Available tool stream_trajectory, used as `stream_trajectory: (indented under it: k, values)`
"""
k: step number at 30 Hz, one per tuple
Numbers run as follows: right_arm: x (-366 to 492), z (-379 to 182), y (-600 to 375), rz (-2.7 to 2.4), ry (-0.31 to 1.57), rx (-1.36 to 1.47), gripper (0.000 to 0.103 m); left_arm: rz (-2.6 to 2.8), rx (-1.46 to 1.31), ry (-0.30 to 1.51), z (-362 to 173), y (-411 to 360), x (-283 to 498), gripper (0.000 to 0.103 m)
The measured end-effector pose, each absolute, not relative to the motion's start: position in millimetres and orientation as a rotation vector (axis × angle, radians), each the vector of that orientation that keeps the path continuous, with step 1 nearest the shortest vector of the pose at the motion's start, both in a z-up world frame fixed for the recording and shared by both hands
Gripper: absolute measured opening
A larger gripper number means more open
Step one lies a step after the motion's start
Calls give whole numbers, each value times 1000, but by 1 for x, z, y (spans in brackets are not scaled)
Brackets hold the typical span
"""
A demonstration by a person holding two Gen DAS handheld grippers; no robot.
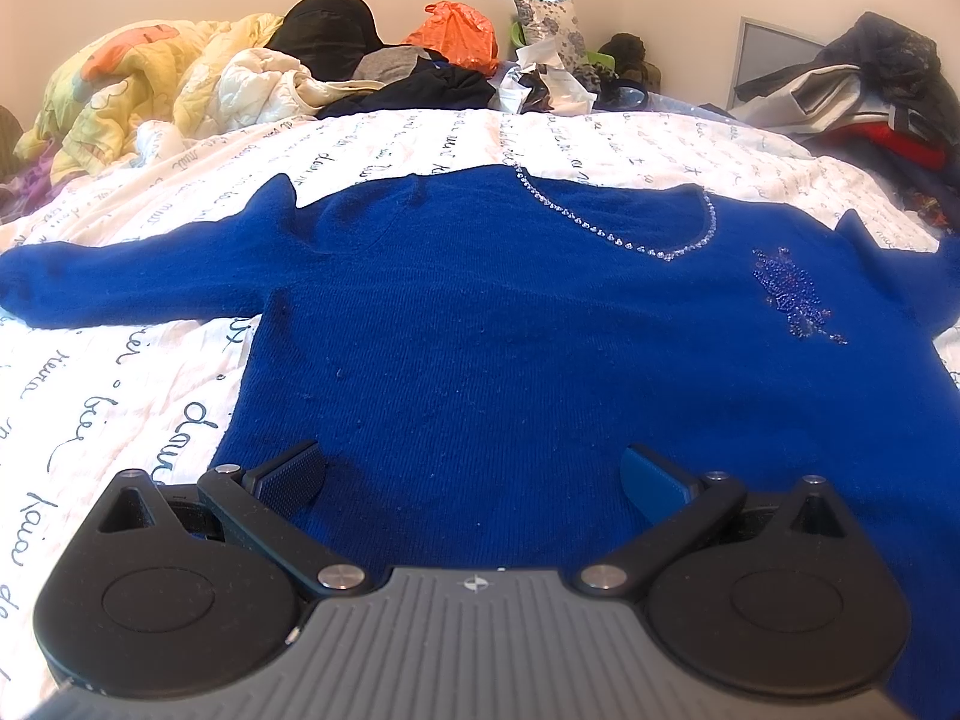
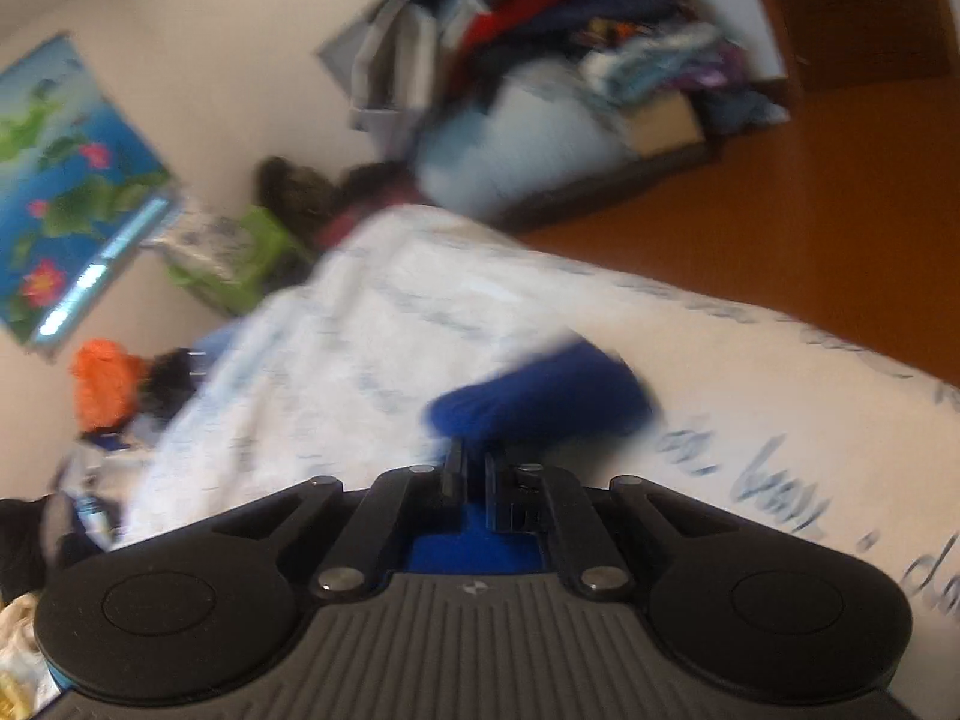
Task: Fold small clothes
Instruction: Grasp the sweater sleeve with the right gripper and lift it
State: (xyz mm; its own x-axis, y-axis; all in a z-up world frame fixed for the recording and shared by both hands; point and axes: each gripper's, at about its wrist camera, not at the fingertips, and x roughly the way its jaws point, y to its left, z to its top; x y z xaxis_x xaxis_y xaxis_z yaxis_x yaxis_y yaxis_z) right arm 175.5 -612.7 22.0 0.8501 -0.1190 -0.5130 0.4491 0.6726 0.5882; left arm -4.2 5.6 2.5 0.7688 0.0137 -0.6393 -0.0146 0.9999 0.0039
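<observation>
A royal-blue knit sweater [image 1: 510,324] with a rhinestone neckline and a beaded motif on the chest lies spread flat on the bed, its sleeves out to both sides. My left gripper [image 1: 474,474] is open, low over the sweater's lower part, with nothing between its fingers. In the blurred right wrist view, my right gripper [image 2: 474,462] is shut on the blue sweater sleeve [image 2: 540,396], whose end sticks out past the fingertips above the white sheet.
The bed has a white sheet with dark script [image 1: 108,396]. Quilts, clothes and an orange bag [image 1: 456,36] are piled at its far end. More clothes are heaped at the right [image 1: 870,96]. Wooden floor [image 2: 780,228] lies beyond the bed's edge.
</observation>
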Motion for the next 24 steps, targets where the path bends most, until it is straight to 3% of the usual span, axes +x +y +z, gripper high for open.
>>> stream_trajectory:
  k: [7,9,10,11,15,21,24]
  values:
    - [141,110,-383,353,333,610,7,15,-2,694,2,6,-3,103]
    - [131,111,-300,534,400,531,46,7,1,697,2,6,-3,103]
    - [124,106,-262,563,465,454,85,-2,-1,697,3,7,-2,103]
    - [115,97,-236,549,495,408,90,-14,-2,699,3,8,-2,103]
    - [78,56,-221,576,543,444,90,-99,-44,721,14,19,-8,103]
    - [47,3,-263,360,609,371,91,-161,-359,746,35,46,36,103]
    - [39,-14,-267,356,596,357,90,-43,-408,826,24,50,74,88]
